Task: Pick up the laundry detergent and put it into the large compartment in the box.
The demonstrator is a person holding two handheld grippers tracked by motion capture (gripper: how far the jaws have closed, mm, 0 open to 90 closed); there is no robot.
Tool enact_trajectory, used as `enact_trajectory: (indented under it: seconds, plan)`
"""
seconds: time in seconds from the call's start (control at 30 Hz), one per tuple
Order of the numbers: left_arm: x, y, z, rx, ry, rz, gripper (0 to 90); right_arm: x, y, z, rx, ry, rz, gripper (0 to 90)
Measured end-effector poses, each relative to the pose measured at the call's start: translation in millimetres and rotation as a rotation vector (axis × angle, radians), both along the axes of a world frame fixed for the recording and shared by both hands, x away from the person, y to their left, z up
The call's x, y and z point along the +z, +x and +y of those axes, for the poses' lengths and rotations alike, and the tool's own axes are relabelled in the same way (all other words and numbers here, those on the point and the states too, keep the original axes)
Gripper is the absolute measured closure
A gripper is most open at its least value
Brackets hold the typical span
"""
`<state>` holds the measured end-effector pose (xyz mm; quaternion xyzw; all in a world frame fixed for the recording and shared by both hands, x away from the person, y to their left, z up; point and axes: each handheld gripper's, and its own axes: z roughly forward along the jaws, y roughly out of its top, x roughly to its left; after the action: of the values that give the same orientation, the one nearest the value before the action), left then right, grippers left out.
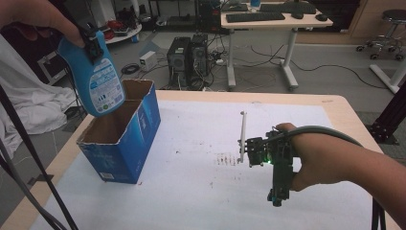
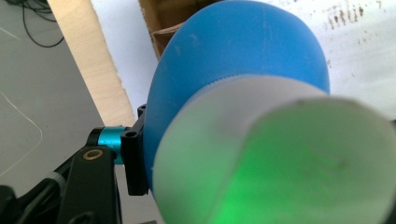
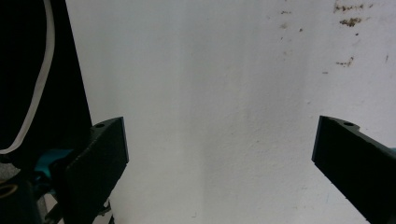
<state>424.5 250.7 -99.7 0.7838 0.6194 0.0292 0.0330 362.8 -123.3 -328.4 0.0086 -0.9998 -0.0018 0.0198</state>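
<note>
A blue bottle (image 1: 99, 79) with a white label hangs over the open top of a blue cardboard box (image 1: 125, 143) at the table's left. My left gripper (image 1: 92, 44) is shut on the bottle near its top, held by a hand at the upper left. In the left gripper view the bottle's blue body (image 2: 233, 56) and white cap end (image 2: 280, 163), lit green, sit against one black finger (image 2: 135, 161). My right gripper (image 1: 268, 170) rests low over the white table cover (image 1: 191, 191) at the right. Its jaws (image 3: 219, 158) stand wide open with nothing between them.
A thin white rod (image 1: 242, 136) stands upright beside the right gripper. Brown specks (image 1: 225, 159) mark the cover near it. The wooden table edge (image 1: 52, 167) runs along the left of the box. Computer towers (image 1: 186, 60) and a desk (image 1: 268, 21) stand on the floor behind.
</note>
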Motion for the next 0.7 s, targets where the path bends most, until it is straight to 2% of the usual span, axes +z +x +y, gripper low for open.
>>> enact_trajectory:
  seconds: [0.13, 0.27, 0.37, 0.6, 0.63, 0.67, 0.7]
  plan:
    - [-7.3, 1.2, 4.2, 0.048, -0.008, -0.004, 36.9, -0.8, -0.2, 1.7, 0.011, 0.0, 0.003, 2.6]
    - [-19.6, 5.3, 4.9, 0.067, 0.011, 0.009, 36.9, -1.3, 0.2, 2.3, 0.008, -0.002, -0.003, 2.6]
    - [-30.8, 9.0, 7.5, 0.079, 0.008, 0.026, 36.9, -1.3, 0.1, 2.2, 0.007, -0.002, -0.003, 2.6]
    - [-62.6, 15.5, 13.4, 0.082, -0.012, 0.07, 36.9, -0.9, -1.1, 2.0, -0.004, -0.008, -0.005, 2.6]
    - [-62.6, 15.5, 13.4, 0.082, -0.012, 0.07, 36.9, -0.9, -1.1, 2.0, -0.004, -0.008, -0.005, 2.6]
    - [-71.5, 16.5, 14.1, 0.083, -0.014, 0.074, 36.9, -1.5, 0.0, 2.1, 0.007, -0.003, -0.007, 2.7]
    - [-71.5, 16.5, 14.1, 0.083, -0.014, 0.074, 36.9, -1.5, 0.0, 2.1, 0.007, -0.003, -0.007, 2.7]
